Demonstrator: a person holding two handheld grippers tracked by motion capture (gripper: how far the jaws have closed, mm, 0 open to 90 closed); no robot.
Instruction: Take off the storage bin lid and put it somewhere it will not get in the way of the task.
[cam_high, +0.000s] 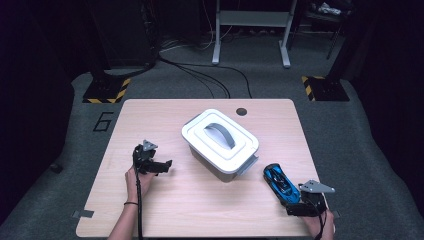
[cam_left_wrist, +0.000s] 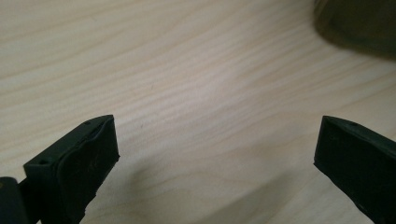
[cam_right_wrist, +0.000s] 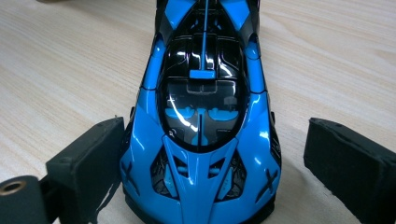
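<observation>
Left forearm (cam_high: 131, 210) comes in from the bottom edge, hand (cam_high: 136, 177) wrapped round the left gripper (cam_high: 162, 165), which sits low over the table and points right. Its jaws stand wide apart with nothing between them. Right hand (cam_high: 320, 222) is at the bottom right corner, holding the right gripper (cam_high: 295, 202) aimed up and left. Right jaws are spread too: one pad touches or nearly touches, the other stands clear.

Blue-black toy car (cam_right_wrist: 203, 116); white box (cam_high: 220, 140)
</observation>
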